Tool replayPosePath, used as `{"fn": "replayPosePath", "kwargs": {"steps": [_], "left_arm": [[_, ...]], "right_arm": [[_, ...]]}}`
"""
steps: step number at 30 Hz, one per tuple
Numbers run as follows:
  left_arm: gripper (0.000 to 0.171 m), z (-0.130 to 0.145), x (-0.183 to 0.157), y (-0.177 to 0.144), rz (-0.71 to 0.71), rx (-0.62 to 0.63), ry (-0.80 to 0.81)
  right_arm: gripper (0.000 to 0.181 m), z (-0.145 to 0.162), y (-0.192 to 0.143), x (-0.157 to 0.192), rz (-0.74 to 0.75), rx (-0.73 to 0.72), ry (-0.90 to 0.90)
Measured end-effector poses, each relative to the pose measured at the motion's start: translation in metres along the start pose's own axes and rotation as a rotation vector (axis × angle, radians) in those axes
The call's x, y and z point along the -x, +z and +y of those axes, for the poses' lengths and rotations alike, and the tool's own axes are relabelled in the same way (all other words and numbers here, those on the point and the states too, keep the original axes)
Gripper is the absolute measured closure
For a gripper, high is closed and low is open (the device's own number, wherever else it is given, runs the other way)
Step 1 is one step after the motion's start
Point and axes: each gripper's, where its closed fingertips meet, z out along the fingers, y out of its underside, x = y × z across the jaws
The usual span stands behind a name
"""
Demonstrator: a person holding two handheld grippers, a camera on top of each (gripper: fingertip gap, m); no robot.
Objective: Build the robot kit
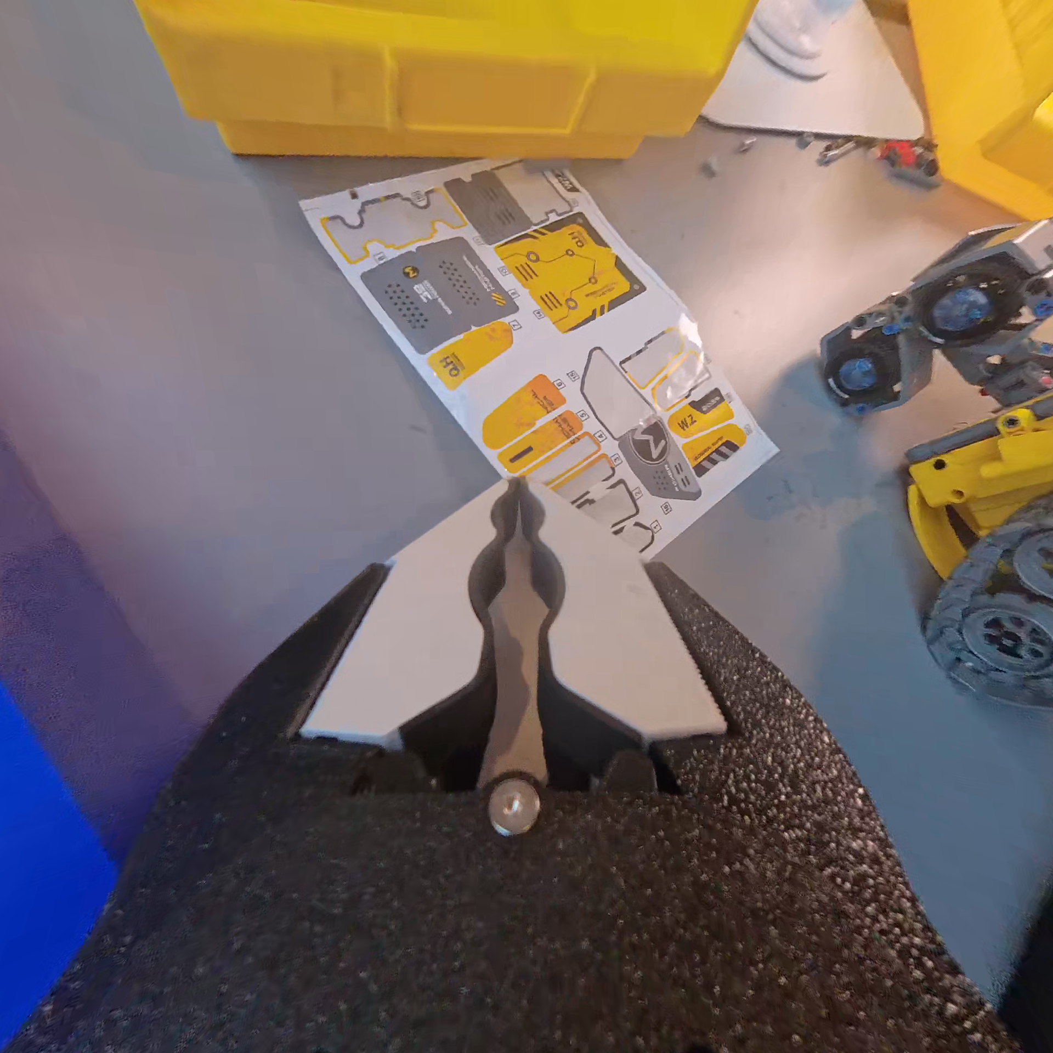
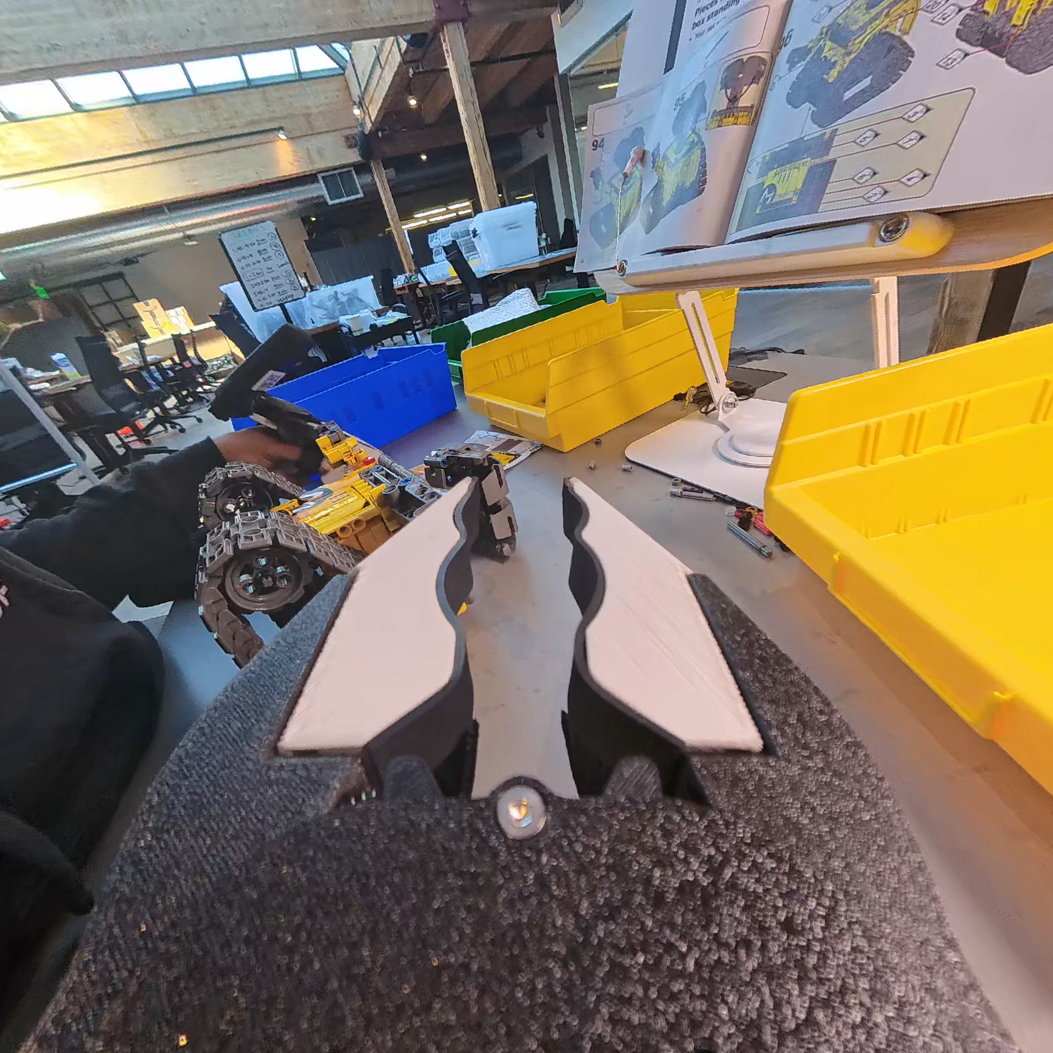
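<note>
My left gripper [image 1: 516, 485] is shut. Its tips meet right at the near left edge of a white sticker sheet [image 1: 530, 342] with yellow and grey stickers, which lies flat on the grey table [image 1: 228, 370]. I cannot tell if the sheet's edge is pinched. My right gripper [image 2: 519, 484] is open and empty above the table [image 2: 530, 570]. A small grey brick-built piece [image 2: 491, 501] stands just beyond its left fingertip, not touched. The left gripper [image 2: 273, 387], in a person's hand, shows far left in the right wrist view.
A yellow and grey tracked brick vehicle [image 2: 296, 530] lies left; it also shows in the left wrist view [image 1: 991, 547]. Yellow bins [image 1: 433, 74] [image 2: 934, 513] [image 2: 598, 364], a blue bin [image 2: 364, 393], a book stand with a manual [image 2: 798, 148] and loose small parts [image 2: 746, 530] surround the table. The left gripper's tips are roughly 40 cm from the right gripper's.
</note>
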Motion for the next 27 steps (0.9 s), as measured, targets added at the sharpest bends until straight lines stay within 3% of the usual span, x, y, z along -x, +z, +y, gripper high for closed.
{"fn": "replayPosePath", "kwargs": {"steps": [6,8,11,17,20,22,23,27], "left_arm": [[0.171,-0.009,-0.006,-0.008,0.023,-0.058,0.04],[0.171,-0.004,-0.002,-0.009,0.019,-0.024,0.022],[0.13,0.013,-0.006,-0.002,0.073,0.081,-0.023],[0.136,0.01,-0.009,0.006,0.069,0.091,-0.023],[0.148,0.01,-0.011,0.011,0.051,0.11,0.009],[0.171,0.012,-0.018,0.014,0.076,0.116,0.051],[0.171,0.011,-0.02,0.015,0.076,0.114,0.069],[0.171,-0.014,-0.03,0.0,0.126,-0.022,0.083]], "right_arm": [[0.153,0.002,0.001,-0.002,0.012,-0.002,0.016],[0.154,0.002,0.002,-0.003,0.011,-0.009,0.034],[0.154,0.001,0.003,-0.002,0.002,-0.02,0.063],[0.154,0.002,0.003,0.0,0.0,-0.016,0.062],[0.156,0.0,0.002,0.0,-0.002,-0.027,0.069],[0.156,-0.002,0.0,-0.001,-0.002,-0.034,0.073],[0.156,-0.002,-0.001,-0.002,0.0,-0.036,0.072],[0.157,-0.004,-0.004,-0.004,0.011,-0.044,0.069]]}}
